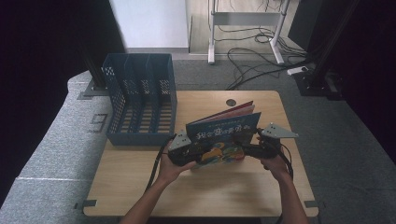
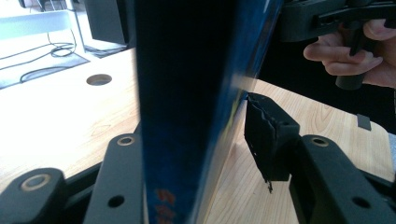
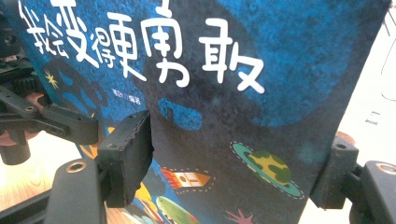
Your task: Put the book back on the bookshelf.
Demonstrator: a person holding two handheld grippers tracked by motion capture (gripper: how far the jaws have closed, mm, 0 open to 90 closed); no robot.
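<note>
A blue picture book is held upright above the counter, clasped between left tongs and right tongs.

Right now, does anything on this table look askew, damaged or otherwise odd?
Only mildly: the blue picture book is raised between both hand-held grippers, leaning, its pages fanning apart at the top. The blue file rack looks intact; nothing spilled.

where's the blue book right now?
In the high view the blue book stands tilted at the table's middle, between the left gripper and the right gripper, just right of the blue file rack.
</note>
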